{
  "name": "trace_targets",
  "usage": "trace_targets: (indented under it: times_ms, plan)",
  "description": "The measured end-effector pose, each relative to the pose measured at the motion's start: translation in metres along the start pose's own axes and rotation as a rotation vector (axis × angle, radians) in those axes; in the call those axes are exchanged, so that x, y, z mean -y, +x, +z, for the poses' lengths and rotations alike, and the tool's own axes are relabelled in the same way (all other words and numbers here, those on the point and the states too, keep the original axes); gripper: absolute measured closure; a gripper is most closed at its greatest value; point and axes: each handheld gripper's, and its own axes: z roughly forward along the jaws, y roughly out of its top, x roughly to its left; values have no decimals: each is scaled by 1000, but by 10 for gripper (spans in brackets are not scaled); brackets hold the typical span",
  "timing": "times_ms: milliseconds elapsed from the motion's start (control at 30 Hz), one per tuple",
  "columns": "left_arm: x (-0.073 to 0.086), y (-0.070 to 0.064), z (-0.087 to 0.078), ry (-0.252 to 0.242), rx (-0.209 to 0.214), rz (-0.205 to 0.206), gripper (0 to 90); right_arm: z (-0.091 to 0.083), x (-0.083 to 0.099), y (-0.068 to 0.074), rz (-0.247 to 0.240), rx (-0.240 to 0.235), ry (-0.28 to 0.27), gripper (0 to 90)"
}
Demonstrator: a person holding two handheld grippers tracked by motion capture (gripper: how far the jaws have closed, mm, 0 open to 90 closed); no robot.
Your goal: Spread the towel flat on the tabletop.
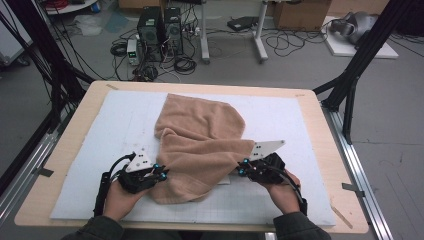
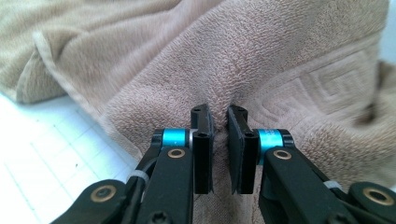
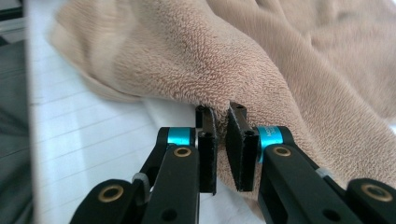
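A tan towel (image 1: 200,145) lies crumpled on the white gridded mat (image 1: 120,115) in the middle of the table. My left gripper (image 1: 162,173) is shut on the towel's near left edge; in the left gripper view the jaws pinch a fold of towel (image 2: 261,65) at the left gripper's (image 2: 219,122) tips, beside a woven key-pattern border. My right gripper (image 1: 242,168) is shut on the towel's near right edge. In the right gripper view a raised hump of towel (image 3: 210,60) is clamped between the right gripper's (image 3: 220,120) jaws, lifted slightly off the mat.
The mat covers a wooden table (image 1: 330,150) with a black frame post (image 1: 360,55) at the right and another at the left. Computer towers (image 1: 160,30), cables and boxes sit on the floor beyond the far edge.
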Motion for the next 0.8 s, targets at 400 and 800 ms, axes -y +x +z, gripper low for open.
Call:
trace_targets:
  times_ms: [400, 800]
  plan:
    - [-12, 30, 17, 23, -135, -50, 813, 17, -31, -38, 64, 31, -23, 831]
    - [-7, 54, 38, 82, -153, -101, 720, 79, -33, -86, 210, 47, 49, 727]
